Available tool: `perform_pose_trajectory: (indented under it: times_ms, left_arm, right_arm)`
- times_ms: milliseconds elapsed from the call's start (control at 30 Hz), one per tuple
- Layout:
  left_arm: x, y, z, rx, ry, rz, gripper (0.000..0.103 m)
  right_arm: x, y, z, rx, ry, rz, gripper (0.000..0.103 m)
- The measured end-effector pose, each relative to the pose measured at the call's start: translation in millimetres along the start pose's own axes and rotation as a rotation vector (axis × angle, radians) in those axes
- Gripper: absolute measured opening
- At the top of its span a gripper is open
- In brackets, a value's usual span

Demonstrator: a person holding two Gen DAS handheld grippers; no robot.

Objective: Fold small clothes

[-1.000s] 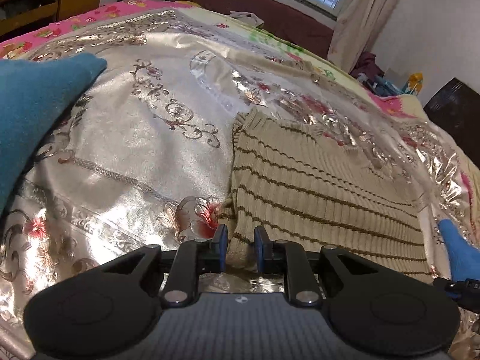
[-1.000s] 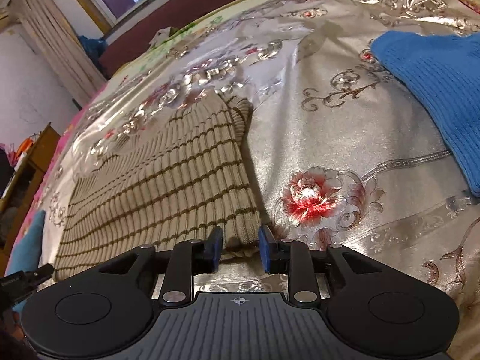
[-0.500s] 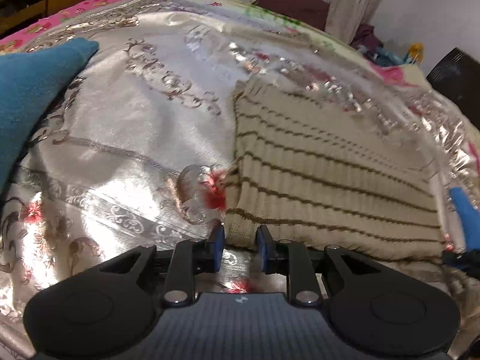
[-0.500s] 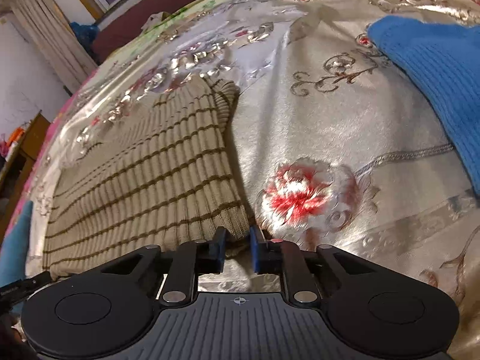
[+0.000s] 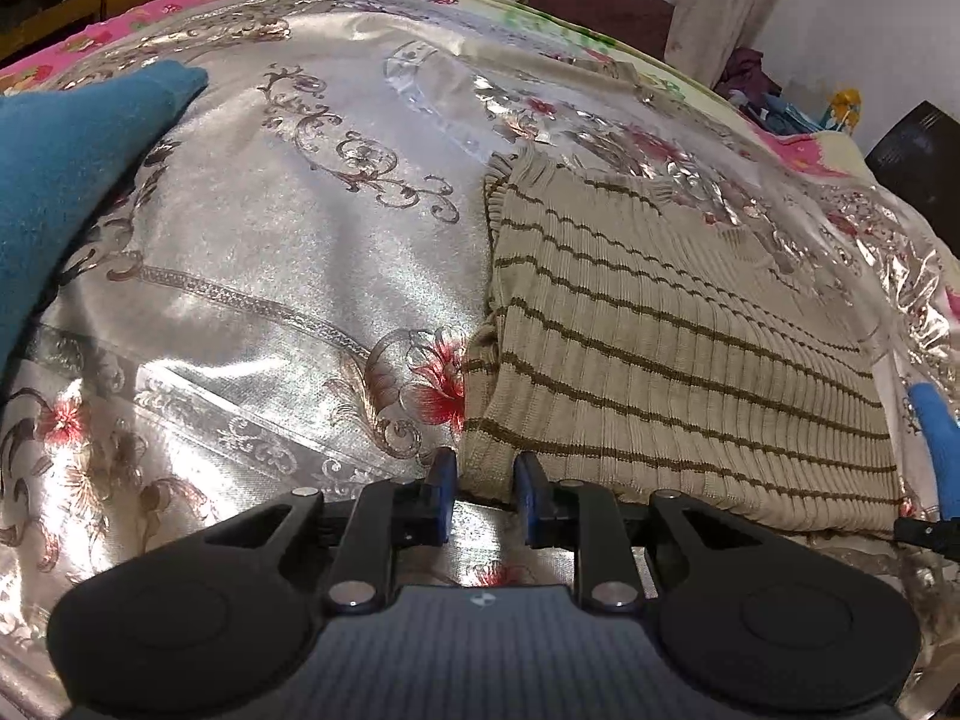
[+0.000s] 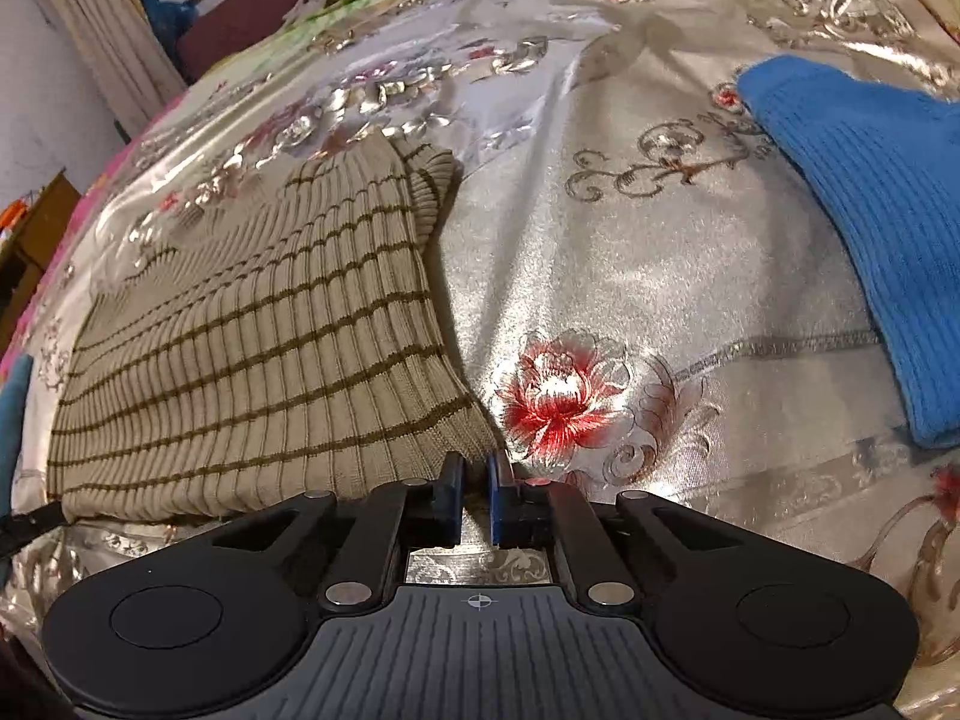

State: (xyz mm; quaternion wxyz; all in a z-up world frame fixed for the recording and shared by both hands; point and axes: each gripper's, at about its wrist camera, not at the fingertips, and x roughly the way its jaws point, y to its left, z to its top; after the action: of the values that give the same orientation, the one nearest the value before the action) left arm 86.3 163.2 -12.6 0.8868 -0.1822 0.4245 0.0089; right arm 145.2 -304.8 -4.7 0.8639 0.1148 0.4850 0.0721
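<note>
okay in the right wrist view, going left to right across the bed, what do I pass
Striped sweater → right gripper at its near corner → red flower print on the bedspread → blue knit.

The left gripper points steeply down, its jaws narrowly apart, with the near left corner of the sweater between the blue pads, which press on the knit. The right gripper points down likewise, its jaws nearly together and pinching the sweater's near right corner. In the left wrist view one blue finger of the right gripper shows at the right edge.
</note>
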Motion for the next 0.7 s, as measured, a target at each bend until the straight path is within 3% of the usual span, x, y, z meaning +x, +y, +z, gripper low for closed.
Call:
perform_pose_trajectory:
  times_ms: [67,167,267,300,400,467,500,533,567,633,700]
  left_arm:
    - [-1,2,0,-0.012,0.000,-0.009,0.028]
    - [-1,2,0,-0.018,-0.002,-0.012,0.028]
    - [-1,1,0,-0.016,-0.004,-0.011,0.028]
    - [-1,0,0,-0.015,-0.004,-0.011,0.028]
    - [-1,-1,-1,-0.012,-0.006,-0.007,0.028]
    - [-2,-1,-1,-0.009,-0.006,-0.005,0.028]
    - [-2,-1,-1,-0.010,-0.007,-0.004,0.028]
    - [-2,-1,-1,-0.012,-0.007,-0.004,0.028]
    - [-1,0,-1,-0.014,-0.007,-0.006,0.028]
    - [-1,1,-2,-0.017,-0.009,-0.007,0.029]
    - [0,2,-3,-0.021,-0.010,-0.007,0.029]
  right_arm:
    - [-4,3,1,-0.017,-0.006,-0.008,0.016]
    - [-23,14,4,-0.064,-0.076,-0.057,0.016]
    - [-31,24,5,-0.075,-0.114,-0.034,0.016]
    - [-33,36,7,-0.098,-0.125,0.018,0.016]
    - [-20,58,8,-0.147,-0.096,0.079,0.016]
    - [-3,63,7,-0.156,-0.054,0.051,0.016]
    - [-3,63,7,-0.156,-0.054,0.051,0.015]
    - [14,53,3,-0.145,-0.032,-0.034,0.011]
    - [17,43,1,-0.118,-0.030,-0.046,0.002]
    - [14,26,0,-0.039,-0.032,-0.005,0.000]
    - [9,23,1,-0.036,-0.042,-0.036,0.000]
